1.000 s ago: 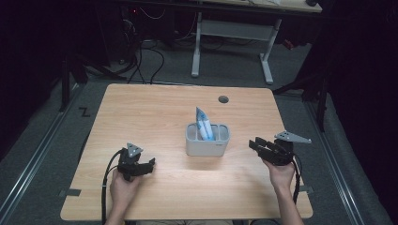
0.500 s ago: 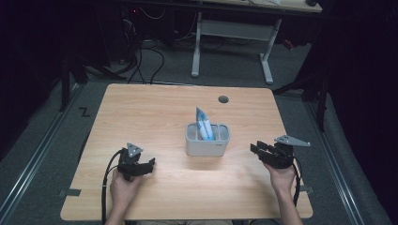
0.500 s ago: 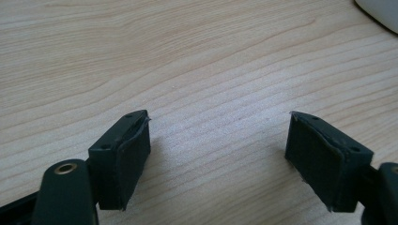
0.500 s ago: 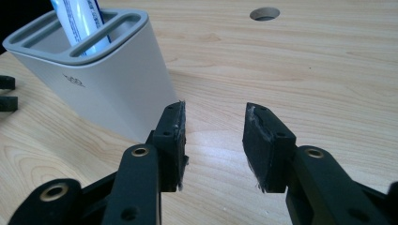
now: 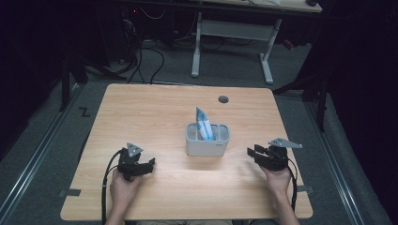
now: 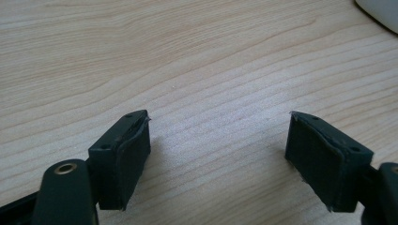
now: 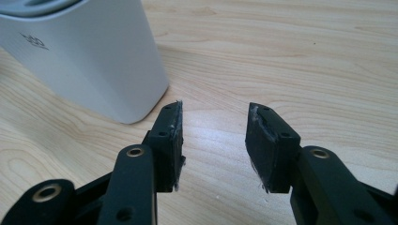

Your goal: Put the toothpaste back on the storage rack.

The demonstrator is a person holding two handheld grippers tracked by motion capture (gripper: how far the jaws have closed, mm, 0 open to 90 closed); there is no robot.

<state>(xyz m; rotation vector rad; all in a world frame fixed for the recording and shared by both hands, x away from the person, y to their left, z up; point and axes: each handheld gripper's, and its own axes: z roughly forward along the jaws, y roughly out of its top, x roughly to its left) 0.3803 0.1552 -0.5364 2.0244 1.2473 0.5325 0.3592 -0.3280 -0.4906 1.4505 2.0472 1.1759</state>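
A white-grey holder stands at the middle of the wooden table, with a blue and white packet sticking up out of it. My left gripper rests low at the front left, open, nothing between its jaws. My right gripper sits at the front right, open and empty, pointing toward the holder. In the right gripper view the holder stands just beyond the left jaw, apart from it. A corner of the holder shows at the top right of the left gripper view.
A round cable hole lies in the table near its far edge. Beyond the table a white desk frame and cables stand on the dark floor. Bare wood surrounds the holder.
My right gripper has come down and drawn back toward the front edge. The left gripper, holder and packet have stayed put.
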